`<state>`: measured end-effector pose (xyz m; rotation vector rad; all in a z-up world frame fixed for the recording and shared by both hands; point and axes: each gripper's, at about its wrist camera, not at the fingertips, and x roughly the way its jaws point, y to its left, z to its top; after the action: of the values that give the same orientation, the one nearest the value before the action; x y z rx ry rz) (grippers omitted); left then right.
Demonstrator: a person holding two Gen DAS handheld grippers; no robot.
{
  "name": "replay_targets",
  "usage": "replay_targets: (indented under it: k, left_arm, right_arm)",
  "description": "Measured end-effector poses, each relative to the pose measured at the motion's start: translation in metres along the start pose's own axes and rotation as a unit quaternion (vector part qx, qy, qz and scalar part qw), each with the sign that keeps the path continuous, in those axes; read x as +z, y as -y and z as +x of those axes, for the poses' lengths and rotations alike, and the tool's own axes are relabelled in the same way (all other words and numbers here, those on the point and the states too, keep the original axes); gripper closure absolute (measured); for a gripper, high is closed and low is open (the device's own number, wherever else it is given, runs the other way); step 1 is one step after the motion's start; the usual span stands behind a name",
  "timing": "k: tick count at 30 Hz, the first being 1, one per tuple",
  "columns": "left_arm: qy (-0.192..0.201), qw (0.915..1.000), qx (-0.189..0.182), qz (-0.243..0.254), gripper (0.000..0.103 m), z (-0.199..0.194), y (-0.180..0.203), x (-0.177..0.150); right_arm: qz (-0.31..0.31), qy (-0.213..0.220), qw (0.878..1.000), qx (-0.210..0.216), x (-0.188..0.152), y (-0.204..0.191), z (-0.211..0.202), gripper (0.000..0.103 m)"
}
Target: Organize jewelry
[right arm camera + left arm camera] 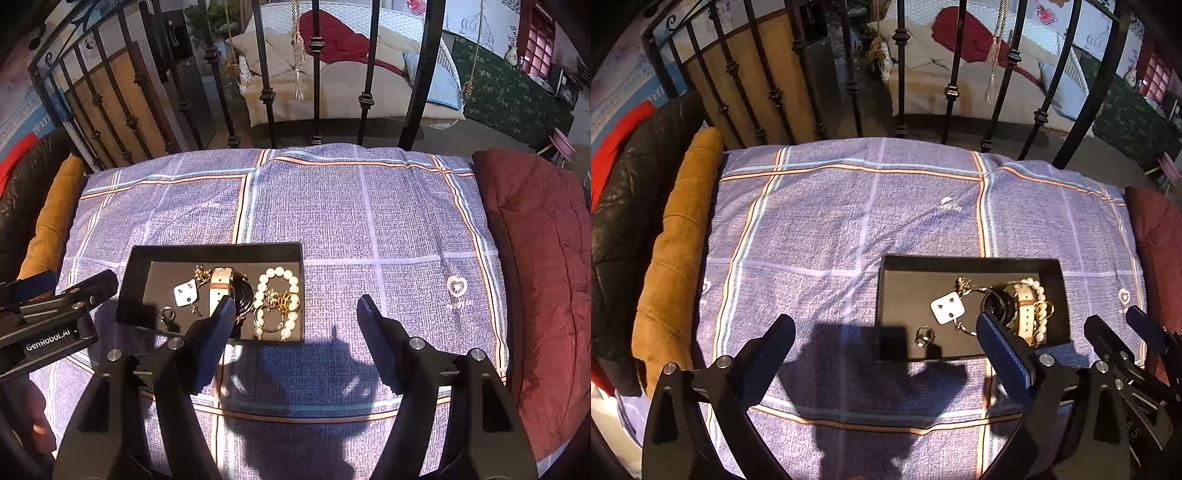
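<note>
A shallow black rectangular jewellery box [212, 253] lies open on a purple-blue checked cloth with orange and pale stripes [369, 221], and everything else is placed from it.

Inside the box, toward its right end, a white pearl bead bracelet [291, 288] circles a gold ornamental piece [275, 299]. Just left of that lies a watch with a beige strap and dark round face [221, 291], partly hidden by a finger in both views. Further left sits a small white square earring card [185, 292], and near the box's front left corner a little metal ring [167, 314]. A gold chain piece [202, 274] lies behind the card.

The right gripper [295, 325] hovers over the box's front right corner, jaws standing well apart with nothing between them; its left finger [218, 332] overlaps the watch in the picture, its right finger is over bare cloth to the right of the box.

The left gripper [886, 339] hangs at the box's front edge, jaws spread wide and empty, one finger over cloth left of the box, the other over the watch end.
</note>
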<state>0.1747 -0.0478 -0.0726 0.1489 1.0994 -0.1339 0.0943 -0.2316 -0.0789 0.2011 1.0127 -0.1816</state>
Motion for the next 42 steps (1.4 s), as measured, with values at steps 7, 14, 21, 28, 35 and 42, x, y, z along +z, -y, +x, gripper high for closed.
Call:
replay_targets:
  k: [7,14,21,28,35,42]
  left_arm:
    - [0.005,0.9997,0.005,0.024,0.007,-0.007,0.006,-0.011]
    - [0.003,0.9998,0.0,0.021,0.007,-0.011,0.006,-0.019]
    - [0.002,0.9998,-0.005,0.02,0.007,-0.014,0.006,-0.022]
    - [0.002,0.9998,-0.006,0.02,0.007,-0.016,0.005,-0.025]
    - [0.003,0.9998,-0.006,0.02,0.007,-0.017,0.006,-0.025]
    - [0.002,0.9998,-0.005,0.021,0.007,-0.017,0.007,-0.025]
  right_arm:
    - [-0.006,-0.003,1.0,0.001,-0.007,-0.01,-0.005,0.034]
    - [0.0,0.003,1.0,-0.002,-0.007,-0.009,-0.011,0.034]
    - [0.005,0.003,1.0,-0.003,-0.009,-0.01,-0.013,0.034]
    - [0.006,0.002,1.0,-0.003,-0.012,-0.01,-0.015,0.034]
    - [0.004,0.003,1.0,-0.005,-0.012,-0.009,-0.015,0.034]
    - [0.005,0.003,1.0,-0.005,-0.012,-0.008,-0.016,0.034]
